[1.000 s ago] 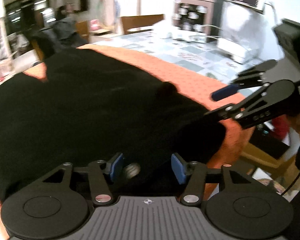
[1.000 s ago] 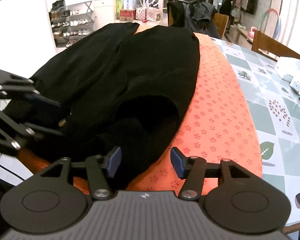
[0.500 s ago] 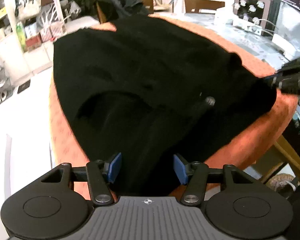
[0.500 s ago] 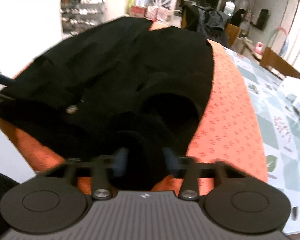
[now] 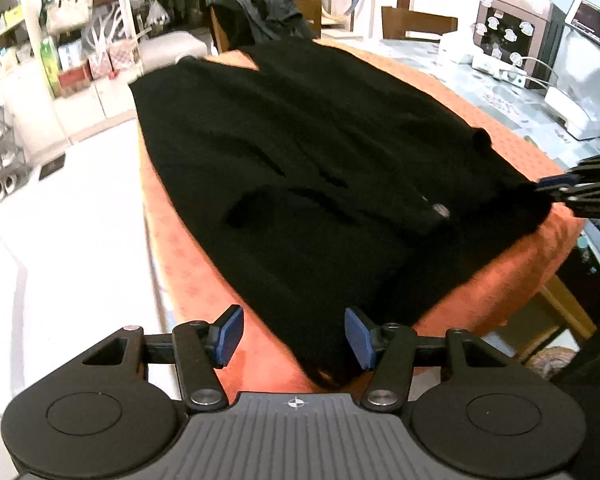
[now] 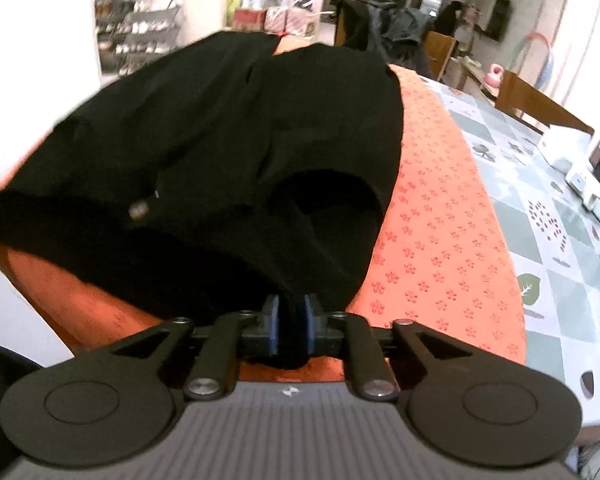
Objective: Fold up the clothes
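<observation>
The garment [image 5: 300, 168] is being spread on the cloth [image 6: 440, 240] over the desk [image 6: 560, 248], its near edge being overhung at the desk's near corner.

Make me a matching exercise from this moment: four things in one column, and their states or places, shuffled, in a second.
Things:
1. left gripper
2. right gripper
3. black garment
4. orange cloth

States:
A. clamped on a fabric edge
B. lying under the garment
C. open, pads apart
D. spread out, button showing

Pairs: 1-C, 2-A, 3-D, 4-B
</observation>
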Demonstrator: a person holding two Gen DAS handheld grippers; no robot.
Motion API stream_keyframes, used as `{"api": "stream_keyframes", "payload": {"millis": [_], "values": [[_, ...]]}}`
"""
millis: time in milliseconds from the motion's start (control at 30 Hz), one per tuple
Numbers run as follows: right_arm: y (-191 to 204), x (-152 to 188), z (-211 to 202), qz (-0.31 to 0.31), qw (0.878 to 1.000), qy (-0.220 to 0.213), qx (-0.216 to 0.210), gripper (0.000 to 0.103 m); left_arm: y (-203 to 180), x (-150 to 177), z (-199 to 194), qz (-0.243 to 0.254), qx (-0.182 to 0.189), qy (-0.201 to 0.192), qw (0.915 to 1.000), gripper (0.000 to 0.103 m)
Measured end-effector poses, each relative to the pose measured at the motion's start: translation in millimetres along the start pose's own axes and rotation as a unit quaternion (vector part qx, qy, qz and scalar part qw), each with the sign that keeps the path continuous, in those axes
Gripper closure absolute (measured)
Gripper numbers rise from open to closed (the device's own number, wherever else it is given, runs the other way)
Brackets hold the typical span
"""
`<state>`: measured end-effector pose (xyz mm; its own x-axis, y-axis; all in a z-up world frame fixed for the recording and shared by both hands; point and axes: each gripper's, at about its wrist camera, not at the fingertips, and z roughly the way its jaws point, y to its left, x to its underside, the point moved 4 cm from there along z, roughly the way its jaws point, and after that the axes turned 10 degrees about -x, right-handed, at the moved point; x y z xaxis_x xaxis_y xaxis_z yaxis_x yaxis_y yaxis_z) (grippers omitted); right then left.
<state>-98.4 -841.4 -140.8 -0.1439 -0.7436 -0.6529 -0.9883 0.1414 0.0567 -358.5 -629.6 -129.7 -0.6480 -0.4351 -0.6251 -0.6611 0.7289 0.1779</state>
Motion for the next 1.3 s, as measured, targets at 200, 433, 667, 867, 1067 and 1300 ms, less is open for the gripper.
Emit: {"api": "stream_keyframes", "payload": {"millis": [200,433,667,867,1067,1300], "values": [[19.4,-19.4,-16.5,0.049,0.998,-0.028,-0.023,0.070,24.8,-27.6,27.5,0.026,-0.014,-0.016,0.9994,0.044],[65.2,-47.2,-2.5,0.119,0.991,-0.053,-0.036,0.070,35.5,-55.1,68.3,0.112,0.034,-0.029,0.9927,0.044],[116.9,-63.0,25.5,0.195,0.978,-0.067,-0.014,0.070,32.7,-74.9,101.3,0.237,0.087,-0.054,0.9661,0.053],[157.5,-78.6,56.1,0.266,0.959,-0.100,0.004,0.074,19.3,-74.0,111.1,0.320,0.130,-0.086,0.9345,0.067],[194.6,-102.1,95.6,0.281,0.953,-0.114,0.012,0.095,26.2,-69.6,104.7,0.336,0.161,-0.117,0.9207,0.091],[194.9,-135.3,134.3,0.271,0.956,-0.116,0.003,0.096,32.8,-79.0,95.8,0.325,0.184,-0.137,0.9173,0.094]]}}
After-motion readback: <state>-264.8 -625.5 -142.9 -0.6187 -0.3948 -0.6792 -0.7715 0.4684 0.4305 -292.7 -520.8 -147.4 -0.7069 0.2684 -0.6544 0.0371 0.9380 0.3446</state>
